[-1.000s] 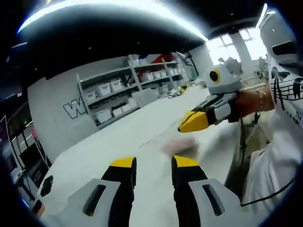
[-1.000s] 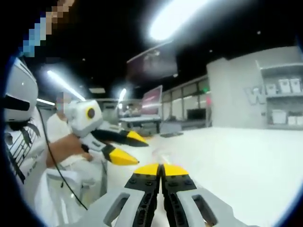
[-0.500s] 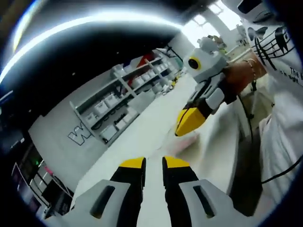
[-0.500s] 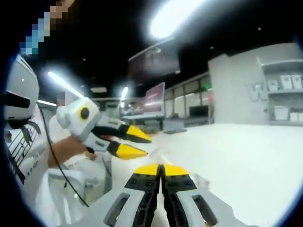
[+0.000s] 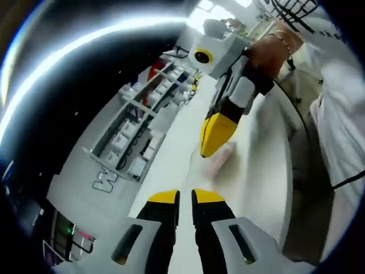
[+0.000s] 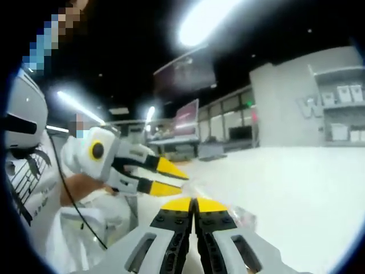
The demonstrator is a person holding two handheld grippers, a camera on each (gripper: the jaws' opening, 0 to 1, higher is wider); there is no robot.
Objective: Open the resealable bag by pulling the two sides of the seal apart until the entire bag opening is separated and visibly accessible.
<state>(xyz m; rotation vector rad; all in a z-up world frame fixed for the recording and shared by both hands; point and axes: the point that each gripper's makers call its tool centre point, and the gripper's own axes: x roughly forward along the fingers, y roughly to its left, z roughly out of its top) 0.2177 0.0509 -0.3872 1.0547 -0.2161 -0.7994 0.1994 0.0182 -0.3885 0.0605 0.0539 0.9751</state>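
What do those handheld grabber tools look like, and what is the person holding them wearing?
Each gripper has black fingers with yellow tips on a light grey body: the left gripper, the right gripper. Seen from the other side, each carries a grey box with a yellow-ringed round lens. The person wears a white shirt printed with black music notes, a bracelet, and a thin black cable trails down.

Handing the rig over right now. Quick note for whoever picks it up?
Left hand-held gripper: jaws a narrow gap apart, nothing between them, tips close to the right one.
Right hand-held gripper: jaws shut, tip just over the bag; cannot tell if it pinches the seal.
Bag: blurry pinkish shape lying on the white table, just past both tips.
Done: no opened mouth visible.
Left: grip each side of the seal and pull apart along the whole opening.
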